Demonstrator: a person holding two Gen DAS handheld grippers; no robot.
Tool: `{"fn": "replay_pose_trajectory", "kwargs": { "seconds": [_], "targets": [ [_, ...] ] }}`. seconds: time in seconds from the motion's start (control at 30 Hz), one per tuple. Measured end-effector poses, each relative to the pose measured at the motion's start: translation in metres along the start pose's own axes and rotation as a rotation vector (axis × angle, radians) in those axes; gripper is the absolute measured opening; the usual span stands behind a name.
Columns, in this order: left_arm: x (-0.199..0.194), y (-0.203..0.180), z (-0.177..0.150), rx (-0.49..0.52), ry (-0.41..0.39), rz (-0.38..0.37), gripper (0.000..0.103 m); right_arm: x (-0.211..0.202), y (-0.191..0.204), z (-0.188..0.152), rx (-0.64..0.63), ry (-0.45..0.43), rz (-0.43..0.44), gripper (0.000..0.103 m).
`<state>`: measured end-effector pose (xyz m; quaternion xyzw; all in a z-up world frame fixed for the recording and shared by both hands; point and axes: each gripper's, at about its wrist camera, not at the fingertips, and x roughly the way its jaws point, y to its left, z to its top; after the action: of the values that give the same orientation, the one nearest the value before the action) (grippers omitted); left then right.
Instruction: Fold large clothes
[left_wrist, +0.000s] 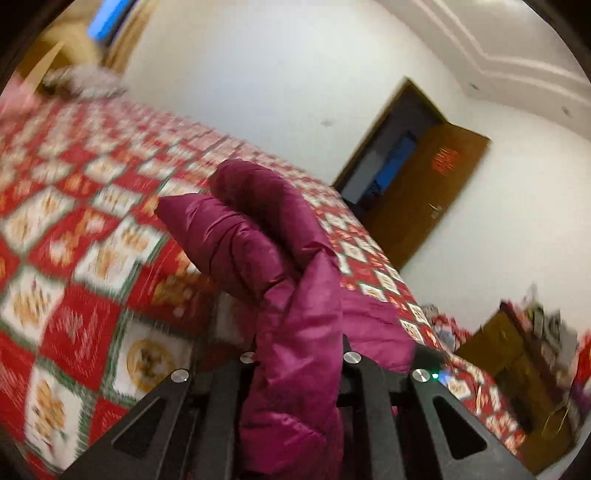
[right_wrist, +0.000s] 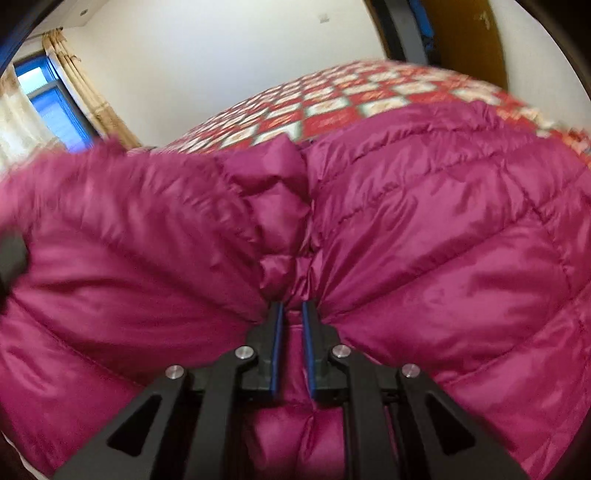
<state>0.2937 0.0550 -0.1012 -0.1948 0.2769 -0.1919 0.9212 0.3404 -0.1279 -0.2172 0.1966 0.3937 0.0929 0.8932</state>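
Right tool (right_wrist: 292, 314) pinches magenta puffer jacket (right_wrist: 424, 240).

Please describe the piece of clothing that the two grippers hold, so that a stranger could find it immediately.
Look at the bed with the red and white checked cover. On it lies a puffy quilted jacket, gripped by the right gripper and the left gripper. It alone is plain, shiny magenta; the cover is patterned.
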Motion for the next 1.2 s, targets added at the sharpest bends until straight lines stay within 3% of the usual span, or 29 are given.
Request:
{"fn": "replay_pose_trajectory", "kwargs": {
  "seconds": [0.2, 0.37, 0.47, 0.6, 0.8, 0.97, 1.07, 1.2],
  "targets": [
    [-0.015, -0.031, 0.011, 0.214, 0.003, 0.076, 0.013, 0.022, 0.042, -0.017, 0.113, 0.161, 0.367, 0.011],
    [-0.007, -0.058, -0.002, 0.353, 0.016, 0.119, 0.013, -0.002, 0.019, -0.006, 0.103, 0.127, 0.424, 0.011],
    [0.011, -0.077, -0.018, 0.431, 0.043, 0.116, 0.013, -0.036, -0.018, 0.006, 0.093, 0.055, 0.395, 0.012],
    [0.041, -0.098, -0.041, 0.504, 0.101, 0.110, 0.013, -0.074, -0.079, 0.017, 0.127, -0.043, 0.261, 0.012],
    [0.086, -0.116, -0.082, 0.621, 0.203, 0.140, 0.013, -0.091, -0.135, 0.018, 0.209, -0.087, 0.172, 0.012],
    [0.108, -0.121, -0.114, 0.713, 0.268, 0.107, 0.016, -0.100, -0.142, 0.025, 0.174, -0.101, 0.134, 0.012],
    [0.117, -0.125, -0.132, 0.797, 0.255, 0.107, 0.016, -0.109, -0.131, 0.044, 0.103, -0.129, 0.155, 0.013],
    [0.122, -0.115, -0.127, 0.748, 0.282, 0.059, 0.016, -0.095, -0.116, 0.060, -0.004, -0.075, 0.224, 0.013]
  ]
}}
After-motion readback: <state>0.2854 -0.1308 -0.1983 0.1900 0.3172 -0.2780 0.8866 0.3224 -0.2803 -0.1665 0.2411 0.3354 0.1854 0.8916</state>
